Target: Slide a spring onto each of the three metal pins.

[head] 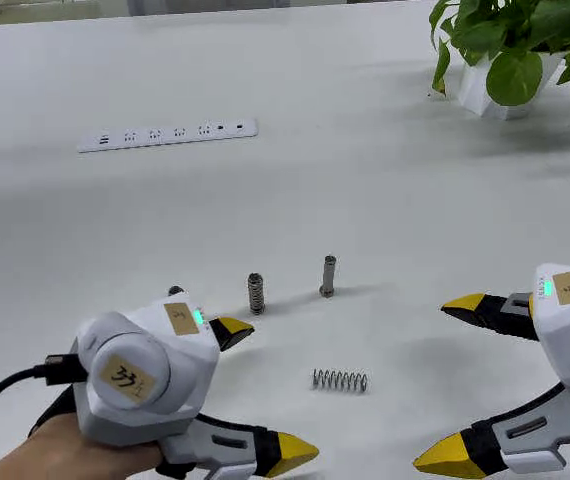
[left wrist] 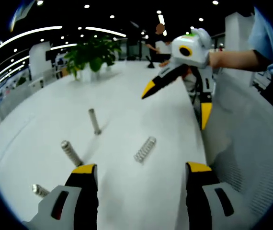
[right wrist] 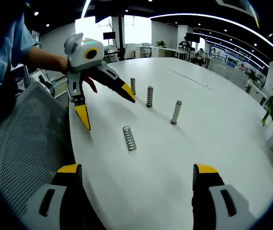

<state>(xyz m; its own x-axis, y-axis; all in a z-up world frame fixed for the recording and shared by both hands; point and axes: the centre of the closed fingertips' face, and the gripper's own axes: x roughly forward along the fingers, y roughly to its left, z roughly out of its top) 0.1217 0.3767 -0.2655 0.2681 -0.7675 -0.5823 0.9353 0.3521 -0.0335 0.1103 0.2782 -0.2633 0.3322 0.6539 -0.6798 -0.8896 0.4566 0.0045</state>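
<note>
Head view: left tongs (head: pixel 279 389) and right tongs (head: pixel 433 384) both gape empty, 1 loose spring (head: pixel 340 380) lying between them.

White table (head: pixel 385 210) bore a bare pin (head: pixel 328 276), a sprung pin (head: pixel 256 293) just beside it, a loose spring (head: pixel 340 380) near it, and a power strip (head: pixel 168 134) well beyond it.

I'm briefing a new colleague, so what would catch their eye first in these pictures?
The open left gripper and right gripper, yellow-tipped, flank a loose spring lying on the table, low in the head view. Behind it stand a bare pin and a sprung pin. A plant sits at the far right.
</note>
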